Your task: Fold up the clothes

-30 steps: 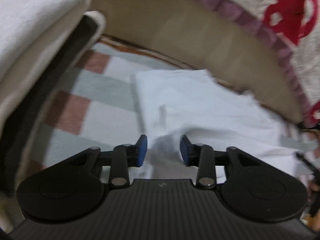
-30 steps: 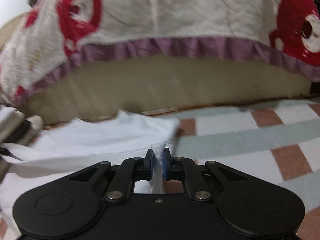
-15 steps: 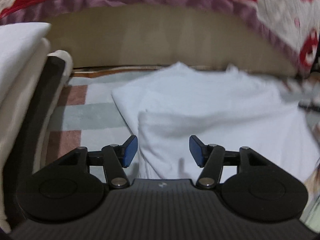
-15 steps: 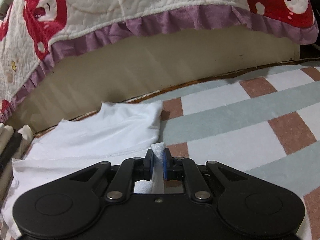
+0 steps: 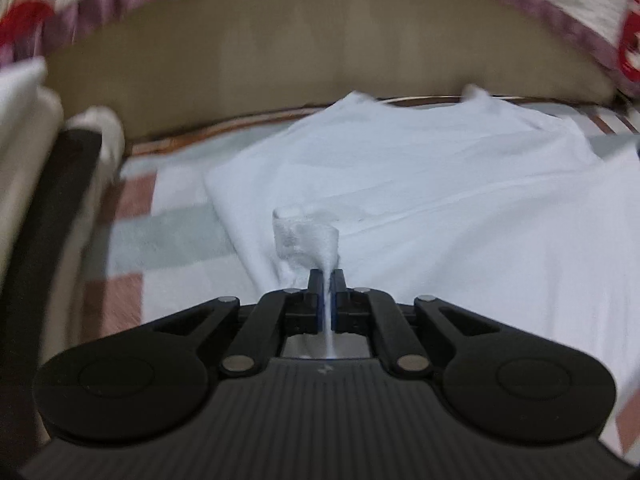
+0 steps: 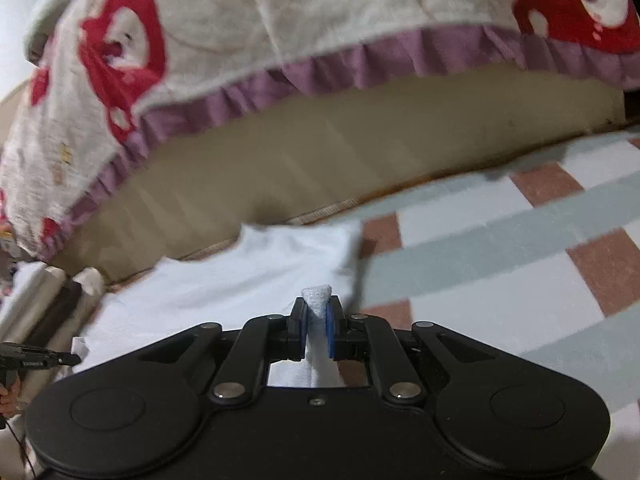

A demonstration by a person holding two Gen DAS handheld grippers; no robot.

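A white garment [image 5: 440,208] lies spread on a checked rug, partly folded over itself. My left gripper [image 5: 328,280] is shut on a bunched edge of it at its near left side; a tuft of cloth sticks up past the pads. In the right wrist view the same white garment [image 6: 248,280] lies ahead and to the left. My right gripper [image 6: 317,312] is shut on a pinch of its near right edge. The left gripper shows there at the far left edge [image 6: 40,360].
A checked rug [image 6: 500,264] in pink, grey-green and white covers the floor. A beige bed base [image 6: 360,152] with a bear-print quilt [image 6: 280,12] hanging over it stands behind. A stack of folded white and dark items [image 5: 52,200] stands at the left.
My left gripper was open over the garment's near edge and has now shut on it. My right gripper stays shut on the cloth and has shifted slightly.
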